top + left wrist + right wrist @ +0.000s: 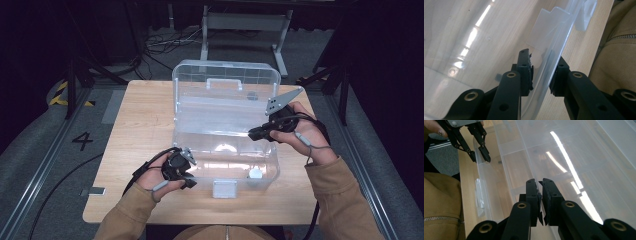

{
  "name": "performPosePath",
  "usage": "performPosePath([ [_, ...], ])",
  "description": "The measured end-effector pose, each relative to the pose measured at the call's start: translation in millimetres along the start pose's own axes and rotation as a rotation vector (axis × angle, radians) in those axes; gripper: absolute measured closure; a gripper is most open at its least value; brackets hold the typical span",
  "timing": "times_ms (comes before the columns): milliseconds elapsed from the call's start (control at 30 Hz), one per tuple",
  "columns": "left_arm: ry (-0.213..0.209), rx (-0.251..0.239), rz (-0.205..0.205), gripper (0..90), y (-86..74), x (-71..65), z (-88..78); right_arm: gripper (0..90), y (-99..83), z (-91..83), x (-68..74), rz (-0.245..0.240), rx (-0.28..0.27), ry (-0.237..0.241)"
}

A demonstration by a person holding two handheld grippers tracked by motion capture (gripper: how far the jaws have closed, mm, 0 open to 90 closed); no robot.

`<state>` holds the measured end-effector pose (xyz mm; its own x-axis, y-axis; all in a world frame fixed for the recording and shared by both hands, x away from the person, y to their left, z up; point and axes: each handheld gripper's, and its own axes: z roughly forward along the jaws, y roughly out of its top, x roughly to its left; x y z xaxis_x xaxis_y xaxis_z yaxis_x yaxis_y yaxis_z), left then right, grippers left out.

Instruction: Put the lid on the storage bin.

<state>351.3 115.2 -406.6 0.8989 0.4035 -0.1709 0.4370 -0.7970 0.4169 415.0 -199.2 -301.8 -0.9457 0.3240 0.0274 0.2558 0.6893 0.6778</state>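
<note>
A clear plastic box (225, 167) stands on the wooden table (135, 125) with its lid (225, 75) raised at the back. My left gripper (191, 173) sits at the box's front left corner. In the left gripper view (541, 72) one jaw is inside and one outside, shut on the front wall (556, 42). The right gripper view shows that left gripper (481, 157) astride the rim. My right gripper (252, 134) hangs over the box's right part. Its jaws (541, 185) are shut, with nothing visible between them, above the clear bottom (574, 157).
A small white round piece (255, 174) lies inside the box near its front right corner. A white latch (224, 189) hangs from the front wall. Bare tabletop lies left of the box. Behind the table are floor cables (165, 42) and a metal stand (245, 25).
</note>
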Motion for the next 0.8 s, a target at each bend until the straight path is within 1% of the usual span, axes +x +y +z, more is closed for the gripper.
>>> performPosePath([
  [200, 0.000, 0.001, 0.000, 74.1, 0.1, 0.1, 0.0, 83.9, -2.2, 0.0, 3.9, -0.005, 0.000, -0.003],
  [800, 0.000, 0.001, -0.004, 74.1, 0.1, -0.1, 0.1, 84.1, -7.6, 1.1, 12.7, -0.016, 0.007, 0.011],
])
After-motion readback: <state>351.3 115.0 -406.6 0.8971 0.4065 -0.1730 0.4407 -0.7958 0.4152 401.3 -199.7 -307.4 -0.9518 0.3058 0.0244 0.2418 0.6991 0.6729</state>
